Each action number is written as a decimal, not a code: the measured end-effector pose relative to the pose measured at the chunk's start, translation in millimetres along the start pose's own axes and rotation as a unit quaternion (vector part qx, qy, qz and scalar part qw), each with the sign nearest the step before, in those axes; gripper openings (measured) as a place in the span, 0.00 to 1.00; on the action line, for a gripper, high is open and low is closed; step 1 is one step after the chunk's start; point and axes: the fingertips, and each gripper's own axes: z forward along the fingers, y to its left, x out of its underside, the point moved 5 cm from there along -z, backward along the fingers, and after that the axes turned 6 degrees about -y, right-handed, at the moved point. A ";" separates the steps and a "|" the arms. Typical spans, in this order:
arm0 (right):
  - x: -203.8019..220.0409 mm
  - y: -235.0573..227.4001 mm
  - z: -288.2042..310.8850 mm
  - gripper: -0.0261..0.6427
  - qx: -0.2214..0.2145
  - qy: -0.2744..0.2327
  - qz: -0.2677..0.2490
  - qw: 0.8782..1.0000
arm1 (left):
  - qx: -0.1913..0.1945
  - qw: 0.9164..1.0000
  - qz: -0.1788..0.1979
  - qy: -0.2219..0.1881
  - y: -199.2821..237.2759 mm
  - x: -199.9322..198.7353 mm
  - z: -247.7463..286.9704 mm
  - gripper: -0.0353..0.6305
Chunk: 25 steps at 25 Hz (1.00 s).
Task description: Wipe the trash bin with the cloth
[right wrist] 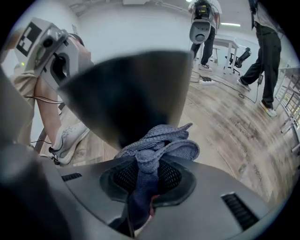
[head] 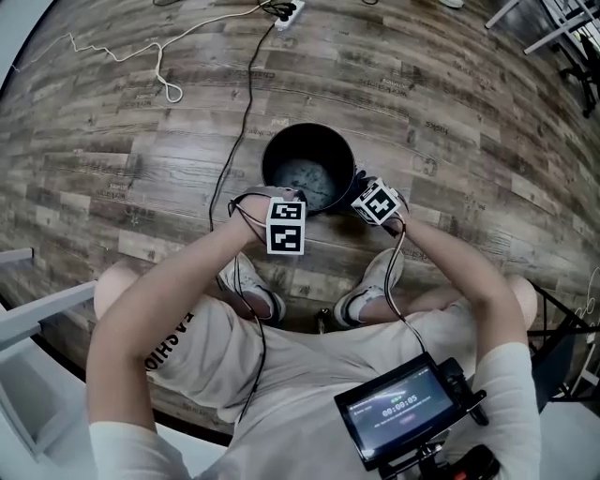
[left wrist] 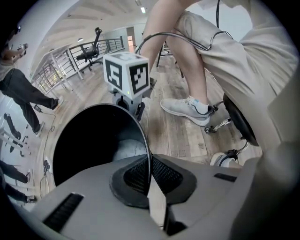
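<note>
Black and round, the trash bin (head: 309, 169) stands upright on the wood-plank floor (head: 450, 112) in the head view, open mouth up, just in front of the seated person's two pale shoes (head: 251, 286). The left gripper (head: 285, 223) sits at the bin's near rim and the right gripper (head: 377, 202) just beside the rim on the right, each topped by its marker cube. A thin cable (head: 246, 103) runs across the floor from a power strip (head: 286, 13) towards the bin, and a small lit screen (head: 398, 412) shows at the lower right, by the person's lap. In the left gripper view the jaws are pinched narrow on the bin's thin rim: the wall's edge passes straight between the two dark pads (left wrist: 131, 178), with the dark hollow of the bin to the left and bare floor to the right. Beyond the bin stands the other gripper's marker cube, and a leg and a shoe are further right. In the right gripper view the jaws are clamped on the blue-grey cloth (right wrist: 157, 145), which bunches up out of the pads in folds. The bin's dark outer wall, blurred, fills the picture close behind the cloth; whether the two touch cannot be told. Standing people show far back.
</note>
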 end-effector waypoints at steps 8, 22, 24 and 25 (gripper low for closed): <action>42.5 -11.0 70.9 0.16 0.014 0.013 0.003 1.000 | -0.002 1.000 -0.001 0.002 0.8 0.6 -0.3 0.09; 35.4 1.5 24.9 0.16 0.000 0.050 0.012 0.999 | -0.015 0.998 -0.063 0.002 9.9 -6.7 3.9 0.09; 15.2 10.7 -6.0 0.16 -0.011 0.034 0.029 0.999 | -0.017 0.996 -0.088 0.001 14.0 -9.8 5.0 0.09; 6.2 16.2 -21.4 0.16 -0.016 0.023 0.037 0.999 | -0.018 0.995 -0.100 0.000 15.7 -11.0 5.1 0.09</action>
